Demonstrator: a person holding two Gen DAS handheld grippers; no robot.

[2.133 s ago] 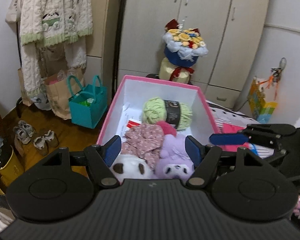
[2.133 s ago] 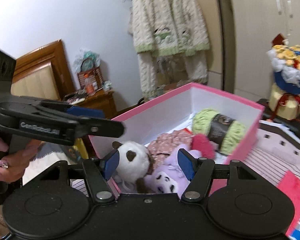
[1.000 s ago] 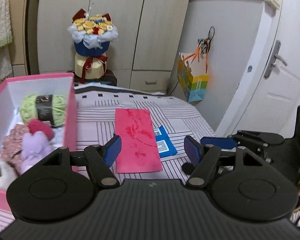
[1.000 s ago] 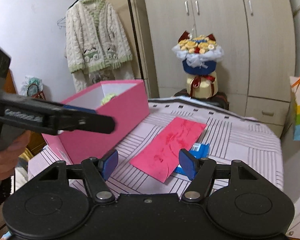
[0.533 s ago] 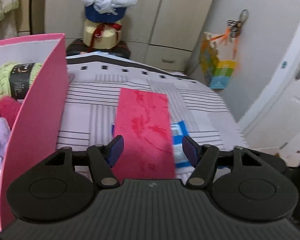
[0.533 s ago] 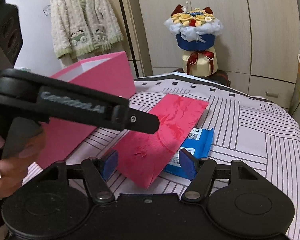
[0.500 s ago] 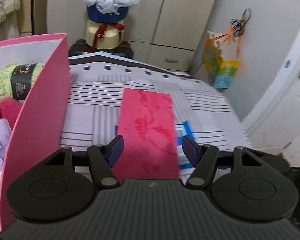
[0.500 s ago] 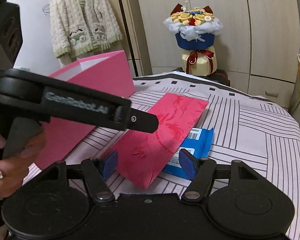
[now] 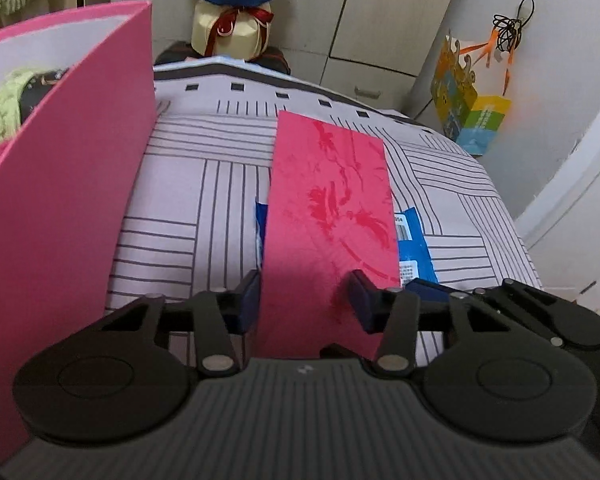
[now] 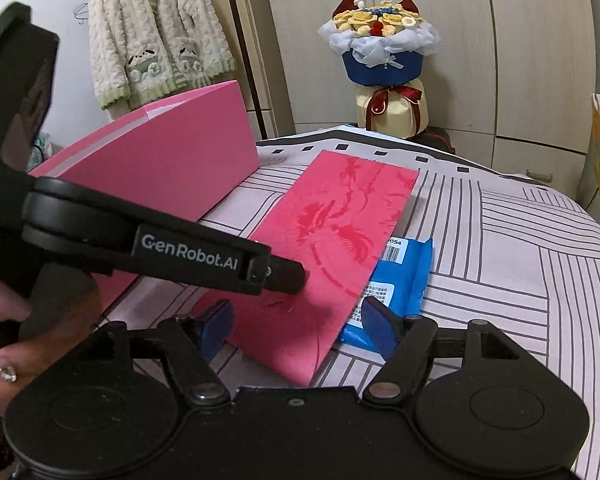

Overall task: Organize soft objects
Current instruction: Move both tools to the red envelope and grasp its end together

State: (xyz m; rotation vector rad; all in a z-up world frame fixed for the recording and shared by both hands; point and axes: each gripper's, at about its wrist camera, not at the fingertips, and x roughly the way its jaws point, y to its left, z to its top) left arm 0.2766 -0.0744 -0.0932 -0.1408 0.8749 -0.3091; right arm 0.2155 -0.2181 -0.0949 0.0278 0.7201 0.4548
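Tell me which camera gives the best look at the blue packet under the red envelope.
The right wrist view: the blue packet shows its barcode label and crinkled end beside the red envelope. The left wrist view shows only narrow blue strips on either side of the envelope.

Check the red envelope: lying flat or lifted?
Lying flat: the red envelope lies spread on the striped cloth, overlapping a blue packet.

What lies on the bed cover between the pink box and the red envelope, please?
Nothing: in the left wrist view, only bare striped cover separates the pink box from the red envelope.
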